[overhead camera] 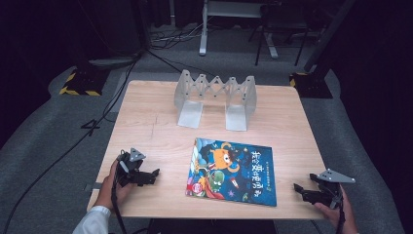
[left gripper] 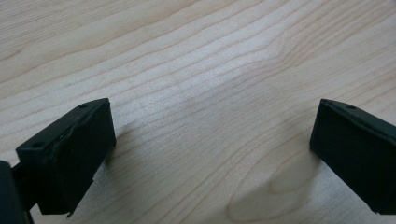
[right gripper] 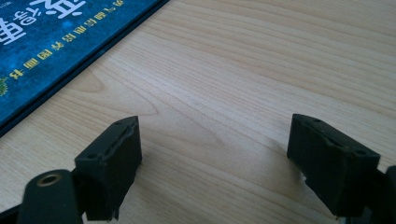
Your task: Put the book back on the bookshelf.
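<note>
A blue picture book (overhead camera: pixel 231 171) with a cartoon cover lies flat at the front middle of the wooden table (overhead camera: pixel 146 126). Behind it stands a grey expanding bookend rack (overhead camera: pixel 215 97). My left gripper (overhead camera: pixel 152 175) rests low at the table's front left, a hand's width left of the book, jaws wide apart over bare wood (left gripper: pixel 210 140). My right gripper (overhead camera: pixel 298 189) sits at the front right corner, to the right of the book, open with nothing between its jaws (right gripper: pixel 215 144). The book's edge (right gripper: pixel 70 42) shows in the upper left of the right gripper view.
Cables (overhead camera: pixel 73 146) trail over the grey carpet at the left. Yellow-black weighted stand bases (overhead camera: pixel 78 83) sit beyond the table's far corners. A white-legged desk frame (overhead camera: pixel 234 29) stands at the back.
</note>
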Motion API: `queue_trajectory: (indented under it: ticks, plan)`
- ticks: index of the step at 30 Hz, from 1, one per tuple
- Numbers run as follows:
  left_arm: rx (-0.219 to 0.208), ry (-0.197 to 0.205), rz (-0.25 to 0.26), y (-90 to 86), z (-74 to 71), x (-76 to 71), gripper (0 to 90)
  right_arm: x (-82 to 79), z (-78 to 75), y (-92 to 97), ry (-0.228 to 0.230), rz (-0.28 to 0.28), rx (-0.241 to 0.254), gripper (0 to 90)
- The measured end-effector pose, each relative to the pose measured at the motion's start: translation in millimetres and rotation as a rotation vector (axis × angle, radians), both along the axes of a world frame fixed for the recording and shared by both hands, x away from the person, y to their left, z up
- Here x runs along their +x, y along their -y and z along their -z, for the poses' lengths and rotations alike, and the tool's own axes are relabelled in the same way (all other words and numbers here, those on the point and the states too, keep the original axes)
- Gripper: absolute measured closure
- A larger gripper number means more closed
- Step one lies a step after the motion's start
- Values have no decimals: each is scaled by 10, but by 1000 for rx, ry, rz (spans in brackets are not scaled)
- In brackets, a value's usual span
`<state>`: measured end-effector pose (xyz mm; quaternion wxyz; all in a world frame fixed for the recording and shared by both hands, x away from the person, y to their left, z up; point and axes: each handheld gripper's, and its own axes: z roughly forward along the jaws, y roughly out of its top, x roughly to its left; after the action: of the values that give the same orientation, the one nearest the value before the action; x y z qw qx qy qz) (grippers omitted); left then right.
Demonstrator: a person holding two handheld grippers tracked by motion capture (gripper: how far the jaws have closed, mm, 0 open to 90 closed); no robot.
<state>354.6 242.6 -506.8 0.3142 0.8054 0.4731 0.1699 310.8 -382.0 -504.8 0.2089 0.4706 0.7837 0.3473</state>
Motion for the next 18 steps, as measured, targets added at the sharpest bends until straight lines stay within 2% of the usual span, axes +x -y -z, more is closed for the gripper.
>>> queue_trajectory:
  ticks: [2,4,5,7,10,11,13,16,18]
  plan:
    - [3,1,10,-1,0,-9,5,-1,0,1,2,-6,-1,189]
    - [9,-2,54,3,-4,-47,4,-2,0,0,4,-9,-1,193]
    - [9,-2,54,3,-4,-47,2,-2,0,0,4,-12,-2,193]
    - [16,-5,116,23,-9,-114,2,-1,0,0,3,-16,-2,195]
    - [11,-7,156,60,-7,-171,2,-5,-1,-1,5,-21,-2,204]
    - [11,2,161,71,-3,-183,2,-10,-1,-4,7,-25,-2,208]
    - [16,-5,164,82,-9,-194,2,-23,-2,-15,8,-35,-4,226]
    - [19,7,165,85,-6,-200,5,-59,-10,-86,28,-117,-25,237]
    - [10,-4,179,96,-5,-216,4,-87,-14,-145,43,-178,-43,238]
